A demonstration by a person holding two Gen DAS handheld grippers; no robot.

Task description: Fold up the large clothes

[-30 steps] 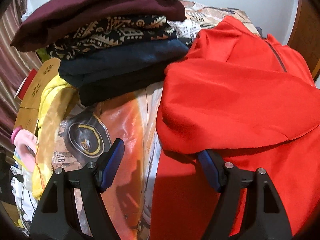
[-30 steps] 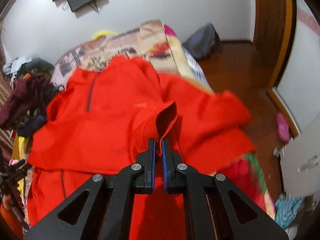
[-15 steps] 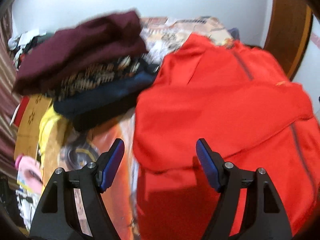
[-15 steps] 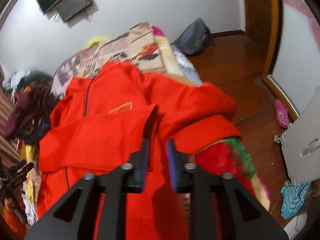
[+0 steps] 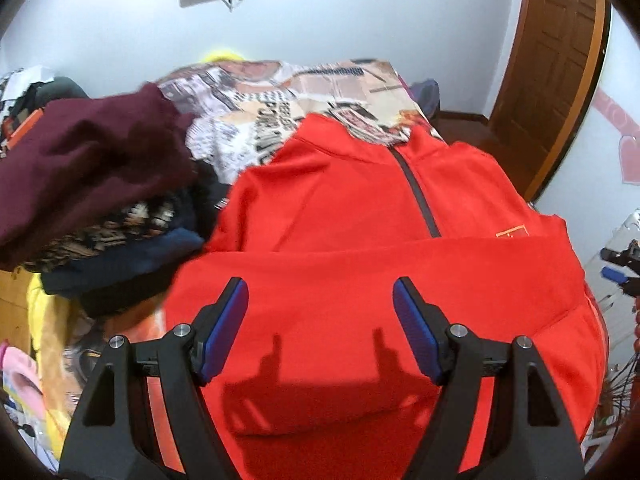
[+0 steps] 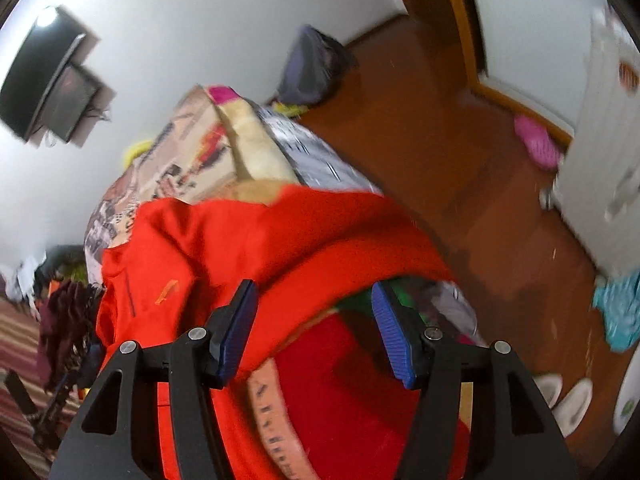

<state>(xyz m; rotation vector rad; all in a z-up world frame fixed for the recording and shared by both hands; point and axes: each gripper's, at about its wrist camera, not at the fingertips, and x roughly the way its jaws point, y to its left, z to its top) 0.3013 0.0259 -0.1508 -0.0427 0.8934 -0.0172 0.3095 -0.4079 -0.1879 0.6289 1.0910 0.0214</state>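
Since a second ago my right gripper has let go of the red zip-neck fleece top, jaws just opening, empty; left gripper hovers wide, empty, above it on the patterned bed.

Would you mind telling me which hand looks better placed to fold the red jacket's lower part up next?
Probably the left: its open gripper hangs squarely over the red jacket. The right gripper, whose fingers have just been opening and hold nothing, sits at the bed's floor-side edge.

One red jacket — one stack of folded clothes — two grippers
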